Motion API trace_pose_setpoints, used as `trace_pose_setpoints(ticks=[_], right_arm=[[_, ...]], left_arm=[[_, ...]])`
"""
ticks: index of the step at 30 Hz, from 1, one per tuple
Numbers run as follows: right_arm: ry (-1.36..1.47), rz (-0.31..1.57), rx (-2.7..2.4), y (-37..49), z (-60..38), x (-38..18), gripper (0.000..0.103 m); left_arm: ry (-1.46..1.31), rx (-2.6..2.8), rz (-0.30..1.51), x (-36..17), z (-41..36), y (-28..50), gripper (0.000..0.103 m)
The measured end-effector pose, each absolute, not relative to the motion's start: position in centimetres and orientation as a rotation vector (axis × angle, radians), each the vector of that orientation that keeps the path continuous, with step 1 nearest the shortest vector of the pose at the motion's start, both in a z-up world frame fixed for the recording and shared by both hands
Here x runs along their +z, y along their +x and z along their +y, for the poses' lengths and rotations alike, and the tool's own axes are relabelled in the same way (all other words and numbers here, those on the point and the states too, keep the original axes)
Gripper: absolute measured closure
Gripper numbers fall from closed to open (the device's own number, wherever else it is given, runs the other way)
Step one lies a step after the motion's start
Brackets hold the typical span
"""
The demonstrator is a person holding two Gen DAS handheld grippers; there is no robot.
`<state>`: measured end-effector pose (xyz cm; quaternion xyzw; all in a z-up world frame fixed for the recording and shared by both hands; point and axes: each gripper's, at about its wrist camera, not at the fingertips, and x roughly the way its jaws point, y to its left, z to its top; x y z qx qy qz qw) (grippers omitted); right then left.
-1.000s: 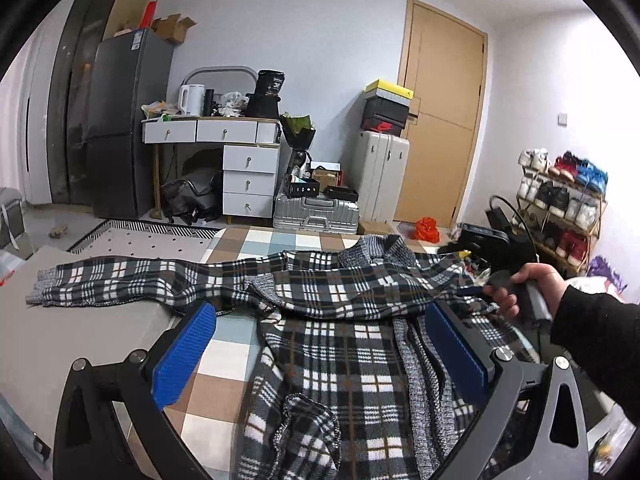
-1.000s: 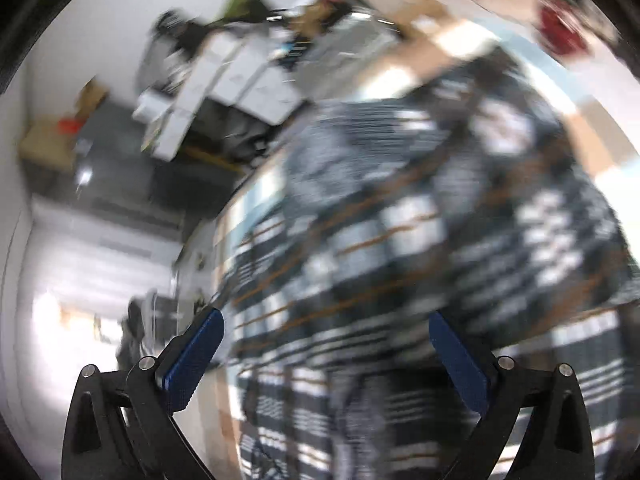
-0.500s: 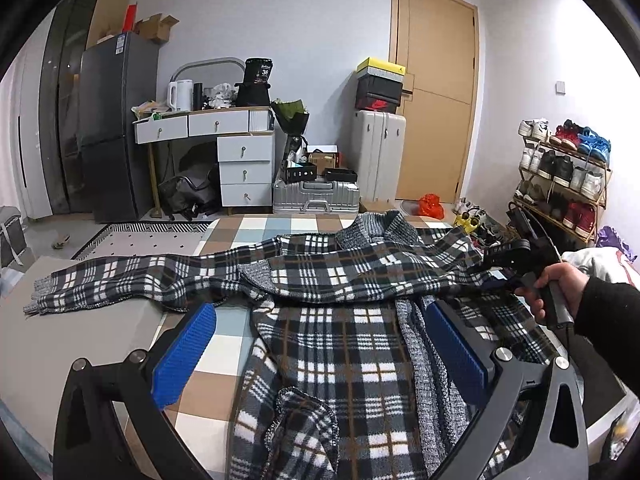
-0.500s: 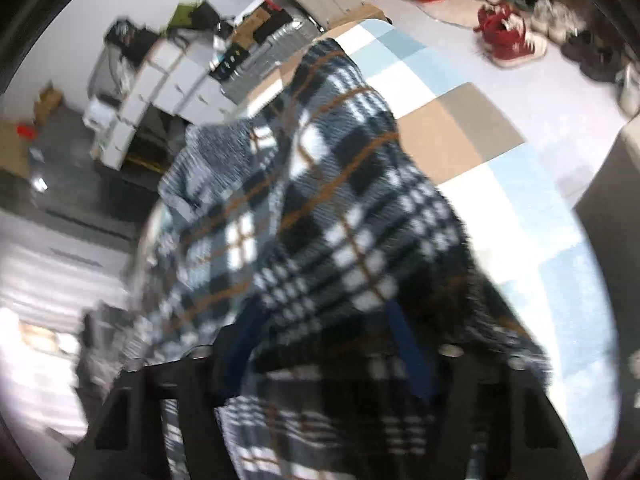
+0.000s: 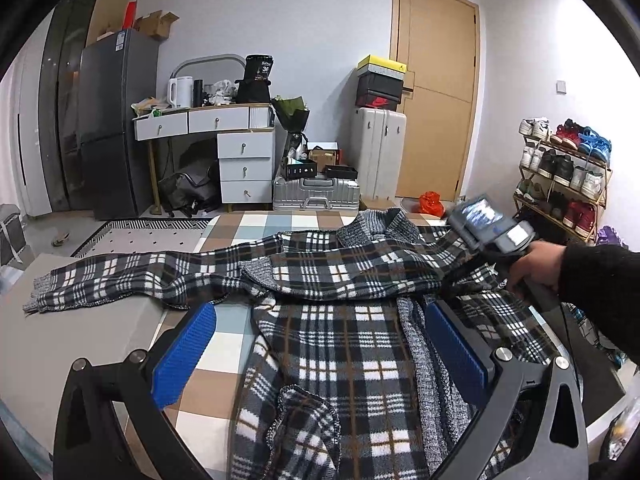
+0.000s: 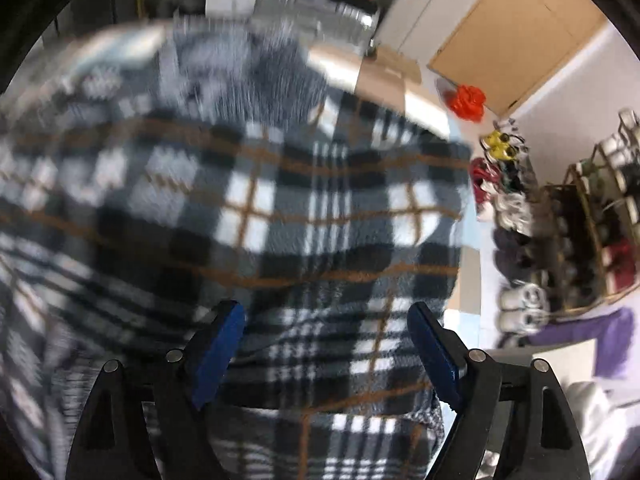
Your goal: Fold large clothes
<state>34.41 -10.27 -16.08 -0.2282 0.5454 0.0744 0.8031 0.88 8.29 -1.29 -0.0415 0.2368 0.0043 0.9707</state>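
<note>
Plaid garment (image 5: 340,344): one; left hand-held gripper (image 5: 320,344) spread, right hand-held gripper (image 6: 326,344) opening, cloth between jaws

Even indoor light, fisheye-bent dark edges; right wrist view motion-blurred.
</note>
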Motion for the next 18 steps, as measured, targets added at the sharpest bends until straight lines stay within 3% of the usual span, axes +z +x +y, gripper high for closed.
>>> trace_pose_setpoints(ticks=[7, 12, 18], right_arm=[[-0.390, 1.298, 0.161, 36.4, -11.1, -15.0, 0.018], [-0.103, 1.169, 0.374, 37.3, -8.6, -10.5, 0.009], [-0.133, 1.267, 0.434, 37.3, -2.4, -13.5, 0.009]], left_arm=[[-0.091, 0.004, 0.487, -1.4, 8.5, 1.0, 0.001], [-0.098, 0.006, 0.486, -1.4, 8.4, 1.1, 0.001], [-0.101, 0.003, 0.501, -1.6, 8.5, 1.1, 0.001]])
